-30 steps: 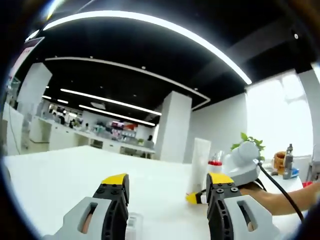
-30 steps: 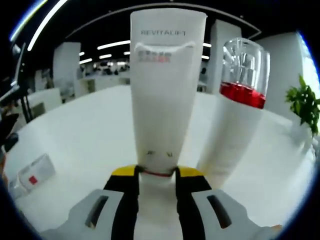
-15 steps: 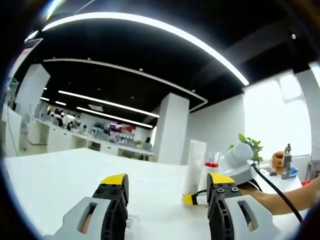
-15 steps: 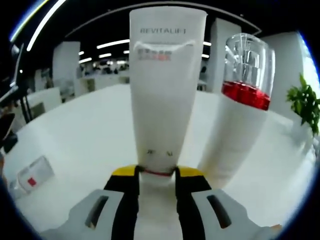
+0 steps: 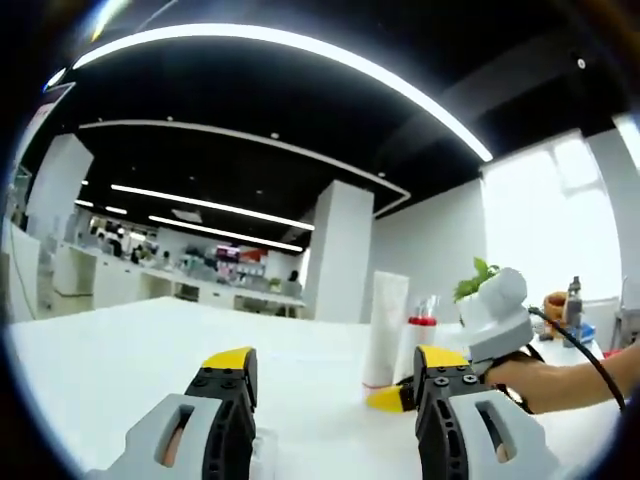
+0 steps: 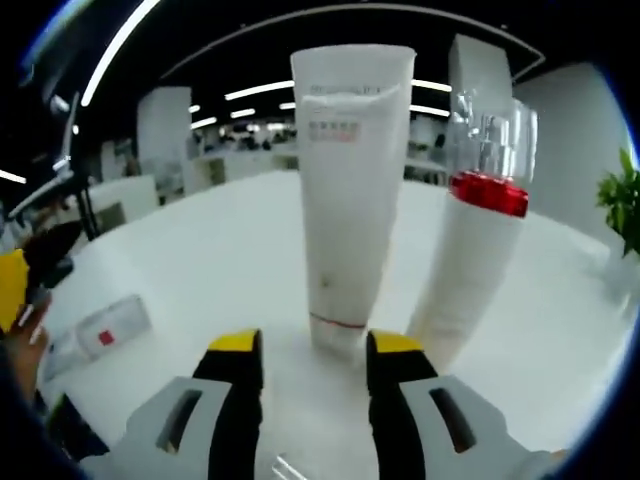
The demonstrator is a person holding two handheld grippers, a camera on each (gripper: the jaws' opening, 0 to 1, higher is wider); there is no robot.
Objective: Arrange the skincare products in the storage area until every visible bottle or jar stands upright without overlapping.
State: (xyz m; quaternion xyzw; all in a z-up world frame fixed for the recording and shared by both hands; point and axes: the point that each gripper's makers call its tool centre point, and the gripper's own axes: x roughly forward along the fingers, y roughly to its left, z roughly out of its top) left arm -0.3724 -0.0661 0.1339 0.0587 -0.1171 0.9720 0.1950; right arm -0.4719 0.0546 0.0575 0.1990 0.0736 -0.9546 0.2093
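A white tube [image 6: 350, 190] stands upright on its cap on the white table [image 6: 200, 260], just ahead of my right gripper [image 6: 315, 348], which is open with the tube free beyond its tips. A white bottle with a red band and clear cap [image 6: 480, 250] stands upright close on the tube's right, apart from it. A small clear bottle with a red label [image 6: 95, 335] lies on its side at the left. In the left gripper view my left gripper [image 5: 335, 375] is open and holds nothing; the tube [image 5: 385, 330], the bottle [image 5: 420, 335] and the right gripper [image 5: 390, 398] sit ahead to the right.
A hand [image 5: 540, 380] holds the right gripper. A green plant [image 5: 475, 275] stands at the table's far right side. The left gripper's yellow tip [image 6: 10, 290] shows at the left edge. Bare table spreads to the left of the tube.
My right gripper has opened, let go of the white tube and drawn back a little; the tube stays upright. The left gripper is still open, its view slightly shifted.
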